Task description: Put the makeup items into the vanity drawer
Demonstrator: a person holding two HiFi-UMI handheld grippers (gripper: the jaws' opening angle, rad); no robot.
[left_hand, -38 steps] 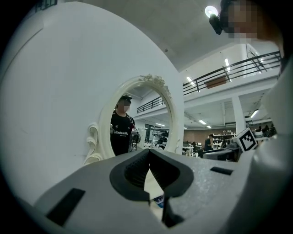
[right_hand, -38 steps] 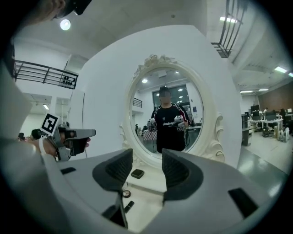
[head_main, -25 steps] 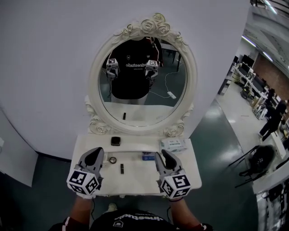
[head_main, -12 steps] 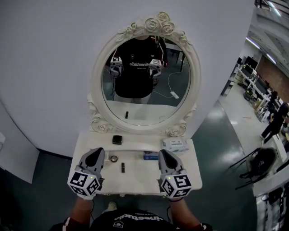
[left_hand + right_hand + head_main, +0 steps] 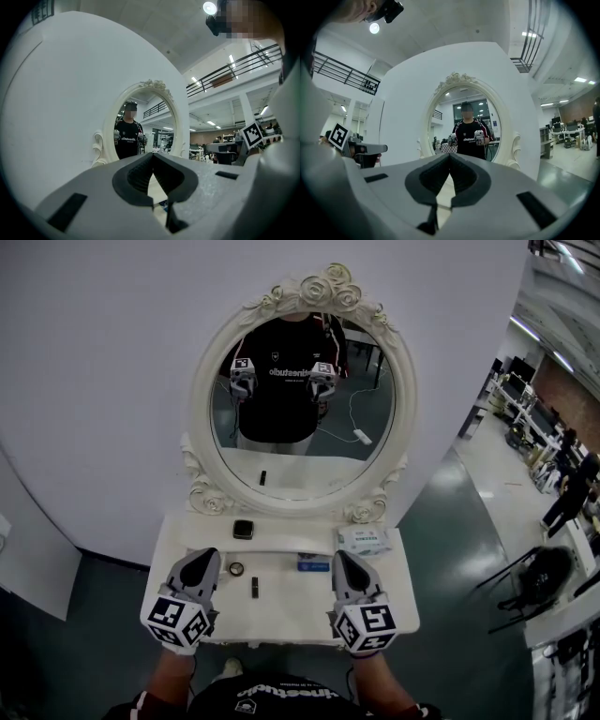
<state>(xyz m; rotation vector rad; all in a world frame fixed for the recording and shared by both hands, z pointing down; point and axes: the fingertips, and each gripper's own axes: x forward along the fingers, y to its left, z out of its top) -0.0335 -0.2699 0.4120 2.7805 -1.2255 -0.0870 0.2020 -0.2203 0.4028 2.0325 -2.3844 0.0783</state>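
The left gripper (image 5: 201,559) and the right gripper (image 5: 344,561), each carrying a cube with square markers, hang level over the front part of the white vanity top (image 5: 281,613), one towards each side edge. The left gripper (image 5: 152,157) has its dark ribbed pads pressed together with nothing between them. The right gripper (image 5: 449,157) has just been closing its jaws; they now meet at the tips, and they too hold nothing.

The makeup items all lie on the top, apart from both grippers. A small dark tube (image 5: 254,588) sits near the middle, between the two grippers. Just behind it, and close to the left gripper's tips, is a small round black-rimmed pot (image 5: 235,570). A flat blue box (image 5: 312,565) lies just beside the right gripper's tips, on their inner side. Further back, left of centre by the rear edge, is a black square compact (image 5: 243,530). A white soft pack of wipes (image 5: 363,540) lies in the rear right corner.

Behind the rear edge stands an oval mirror in a white frame carved with roses (image 5: 201,409). Its glass reflects a person in a black shirt holding up both grippers.
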